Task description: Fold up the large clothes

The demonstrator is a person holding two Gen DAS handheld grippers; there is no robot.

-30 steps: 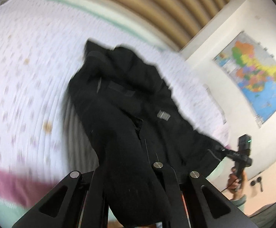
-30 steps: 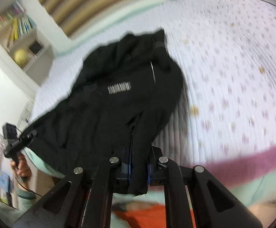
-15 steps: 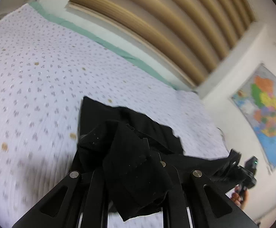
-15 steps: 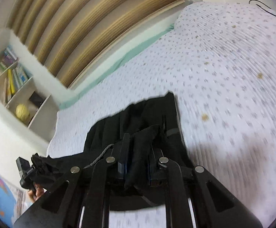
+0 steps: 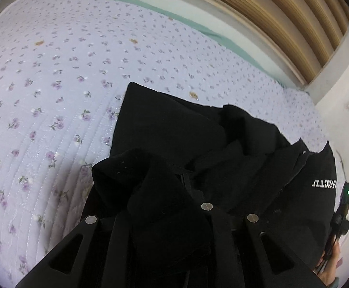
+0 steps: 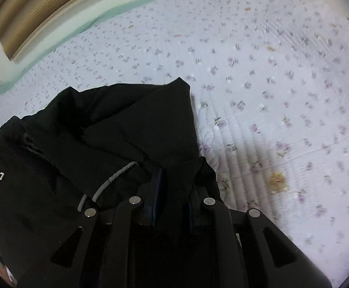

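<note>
A lilac floral quilt [image 5: 54, 84] is covering the bed, spreading from nine o'clock to twelve in the left wrist view, with wooden slats [image 5: 282, 12] curving along the wall at one o'clock. At six o'clock the left gripper [image 5: 165, 187] is pointing down at the bed, its fingertips buried under a raised fold of the black jacket [image 5: 186, 129]. Its jaws have just been opening a little with cloth bunched between them, and an onlooker cannot tell whether the pads are pinching that cloth. The jacket is lying crumpled on the quilt, one flat corner reaching toward eleven o'clock and the bulk sagging toward four o'clock, where white lettering [image 5: 323, 183] is showing upside down. At the four o'clock rim a green light is glowing on the other tool, above the person's right hand [image 5: 328, 270]. In the right wrist view the jacket is filling the frame from nine o'clock to the centre, a grey drawcord [image 6: 112, 180] looping at seven o'clock. At six o'clock the right gripper [image 6: 172, 192] is clenching a ridge of black fabric between its blue-edged pads. From one o'clock to four the quilt is lying bare, a tan blotch [image 6: 277, 180] sitting at four o'clock.
</note>
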